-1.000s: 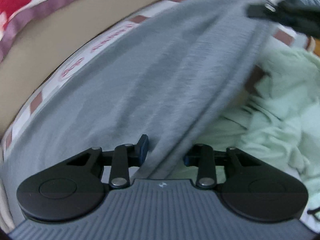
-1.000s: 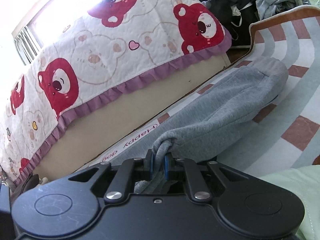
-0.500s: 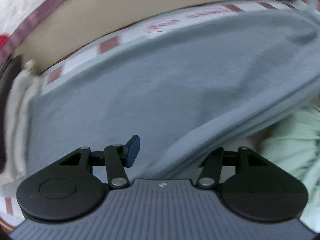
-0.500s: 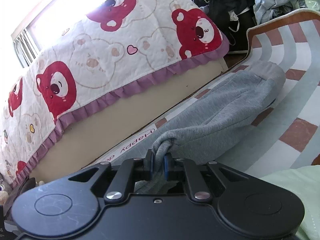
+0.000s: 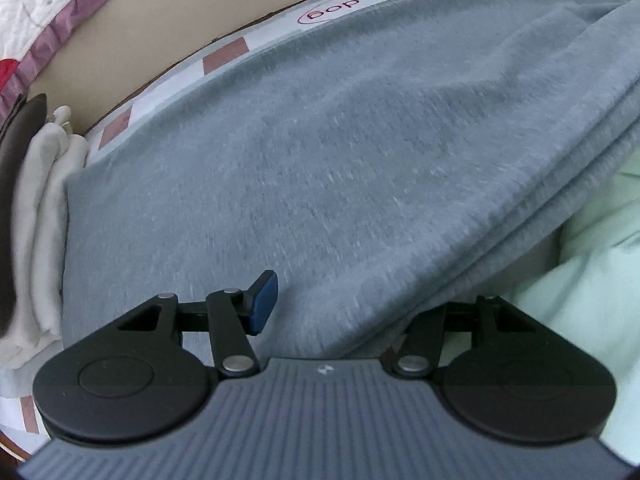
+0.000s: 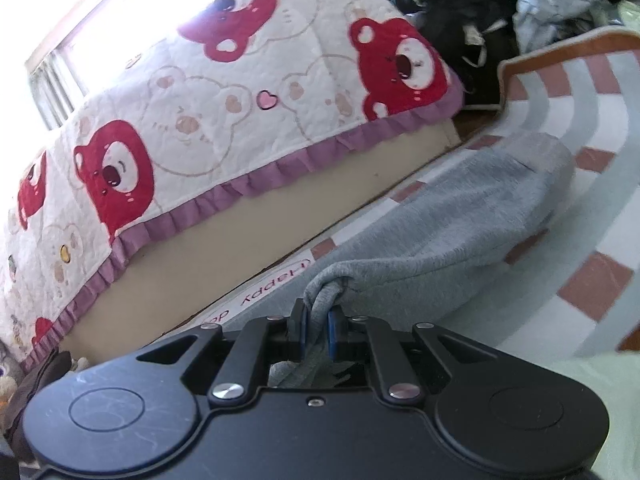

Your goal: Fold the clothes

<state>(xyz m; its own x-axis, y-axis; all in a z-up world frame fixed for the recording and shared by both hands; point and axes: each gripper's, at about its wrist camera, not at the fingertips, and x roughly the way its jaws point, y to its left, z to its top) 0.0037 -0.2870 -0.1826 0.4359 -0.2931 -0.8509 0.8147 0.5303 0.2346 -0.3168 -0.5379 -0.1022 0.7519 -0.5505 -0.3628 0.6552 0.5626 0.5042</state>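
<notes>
Left wrist view is filled from 9 to 3 o'clock by the grey garment (image 5: 340, 152), which is spread over the striped rug (image 5: 224, 54). The left gripper (image 5: 352, 304) is being opened, its jaws spread apart around a grey fold that is not pressed. A bunched edge of the cloth is pinched tight by the right gripper (image 6: 318, 326). Pale green fabric (image 5: 592, 280) is seen at 4 o'clock, and the bear-print quilt (image 6: 240, 92) at 11 o'clock in the right wrist view.
</notes>
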